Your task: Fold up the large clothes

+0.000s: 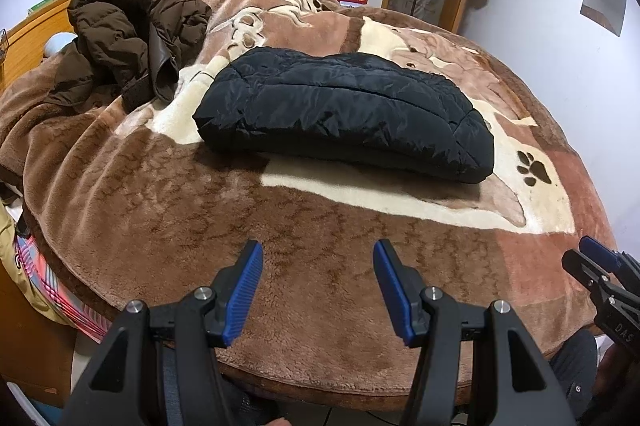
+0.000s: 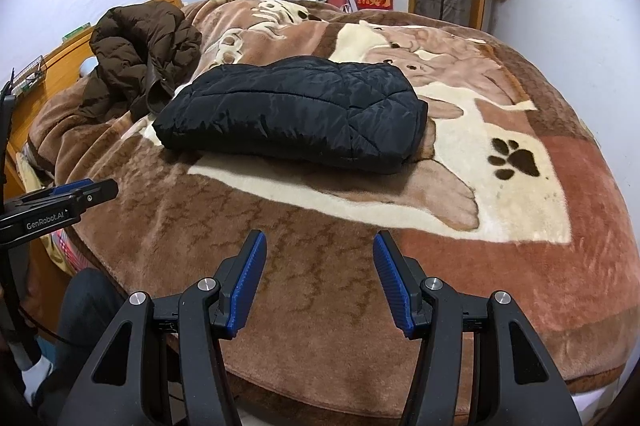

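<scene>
Bed [image 1: 360,326]: covered by a brown plush blanket [image 2: 560,186] with a cream paw-print panel; both garments are carried on it.

Black jacket [image 1: 344,110]: lies mid-bed as a compact folded bundle, edges squared, nothing touching it. This fold is judged finished.

Brown jacket [image 1: 128,26]: heaped unfolded toward the far left of the bed, just beside the black bundle, sleeves and lining tangled. It is judged the next garment.

Left hand-held gripper [image 1: 318,290]: held over the near edge of the bed, jaws apart, nothing between them, well short of either garment.

Right hand-held gripper [image 2: 320,286]: likewise over the near edge, jaws apart and empty, beside the left one.

Step in hand: a pause between garments. The next move is judged to call for a reach across to the brown heap, a grip on collar or hem, and the coat drawn onto open blanket and spread flat before any fold. The bulk and tangled sleeves may resist a clean spread.
</scene>
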Demonstrator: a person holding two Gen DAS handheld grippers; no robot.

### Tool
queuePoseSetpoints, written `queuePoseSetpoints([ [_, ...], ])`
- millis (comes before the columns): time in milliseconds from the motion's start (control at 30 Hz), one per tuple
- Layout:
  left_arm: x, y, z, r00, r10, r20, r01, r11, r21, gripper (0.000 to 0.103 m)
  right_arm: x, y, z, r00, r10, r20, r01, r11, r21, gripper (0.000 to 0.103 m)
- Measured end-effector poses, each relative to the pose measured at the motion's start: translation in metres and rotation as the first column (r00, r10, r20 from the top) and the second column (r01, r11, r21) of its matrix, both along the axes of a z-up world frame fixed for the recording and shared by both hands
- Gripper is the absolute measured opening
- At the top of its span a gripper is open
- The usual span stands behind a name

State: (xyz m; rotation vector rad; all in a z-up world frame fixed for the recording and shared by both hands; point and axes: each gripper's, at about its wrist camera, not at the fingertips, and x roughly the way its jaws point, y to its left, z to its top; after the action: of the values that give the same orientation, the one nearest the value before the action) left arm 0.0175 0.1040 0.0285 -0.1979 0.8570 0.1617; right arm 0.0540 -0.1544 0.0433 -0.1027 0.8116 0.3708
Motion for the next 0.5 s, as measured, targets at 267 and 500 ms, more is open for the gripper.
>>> queuePoseSetpoints([
  [267,-0.0004,0.0005,0.0003,1.0,-0.001,0.001,0.001,1.0,-0.002,0.059,0.0006,0.0006,-0.0023,1.0,0.003,-0.004,-0.003,1.0,-0.002,0.056],
  [500,-0.0006,0.0014,0.001,1.0,0.0,0.006,0.0,1.0,0.0,0.059,0.0011,0.0005,-0.0023,1.0,0.003,-0.005,-0.003,1.0,-0.003,0.056],
])
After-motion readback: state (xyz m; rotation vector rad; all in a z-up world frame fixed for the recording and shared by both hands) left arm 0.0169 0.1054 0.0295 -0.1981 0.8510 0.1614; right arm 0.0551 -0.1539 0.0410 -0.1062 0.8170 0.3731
